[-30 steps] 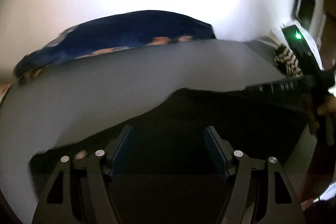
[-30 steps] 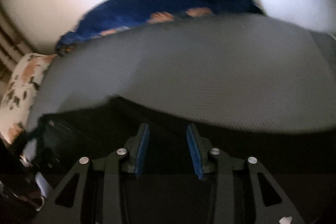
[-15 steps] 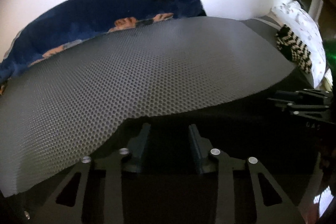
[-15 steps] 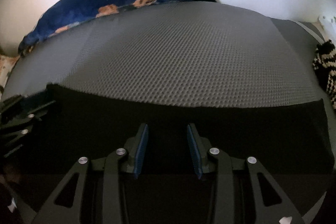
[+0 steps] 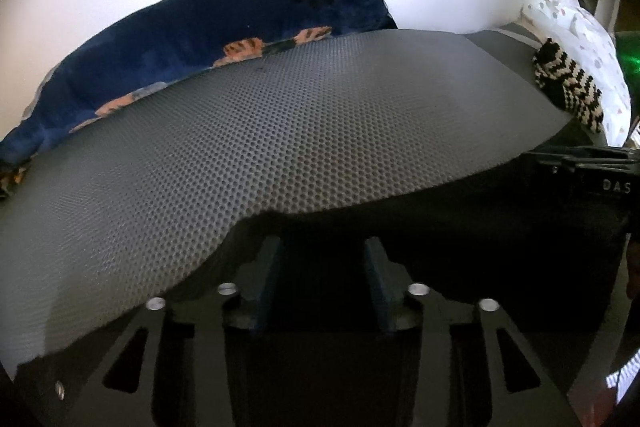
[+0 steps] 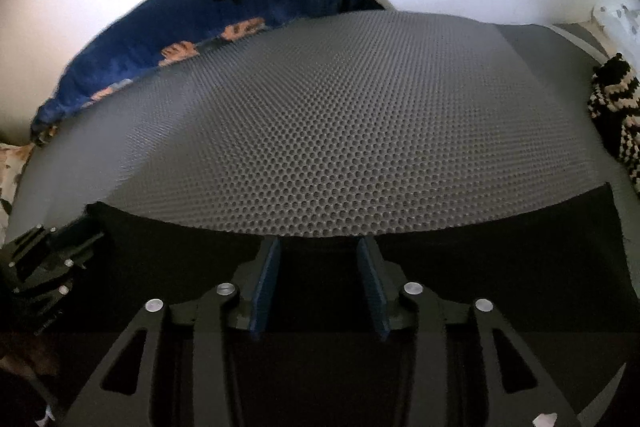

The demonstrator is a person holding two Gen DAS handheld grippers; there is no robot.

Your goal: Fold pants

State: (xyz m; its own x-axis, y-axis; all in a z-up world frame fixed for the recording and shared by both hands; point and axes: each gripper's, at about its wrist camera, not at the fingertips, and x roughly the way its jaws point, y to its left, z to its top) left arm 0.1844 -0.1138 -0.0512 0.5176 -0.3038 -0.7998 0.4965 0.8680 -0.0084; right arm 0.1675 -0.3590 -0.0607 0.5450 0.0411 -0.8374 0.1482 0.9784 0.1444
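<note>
The black pants (image 5: pixel 460 227) lie flat on the near part of a grey honeycomb mat (image 5: pixel 280 131); they also show in the right wrist view (image 6: pixel 500 255). My left gripper (image 5: pixel 322 255) is open, its fingers low over the pants' far edge near a corner. My right gripper (image 6: pixel 318 255) is open over the same far edge, nothing between the fingers. The right gripper shows at the right of the left wrist view (image 5: pixel 588 171); the left gripper shows at the left of the right wrist view (image 6: pixel 44 259).
A dark blue blanket with orange prints (image 5: pixel 192 39) lies along the mat's far side by a white wall. A black-and-white knitted item (image 5: pixel 568 83) and a white patterned pillow (image 5: pixel 588 39) sit at the right; the knitted item also shows in the right wrist view (image 6: pixel 616 107).
The left gripper's fingers narrowed from wide open a second ago, then held. Both grippers moved forward and down over the pants' far edge; the pants now lie flat on the mat.
</note>
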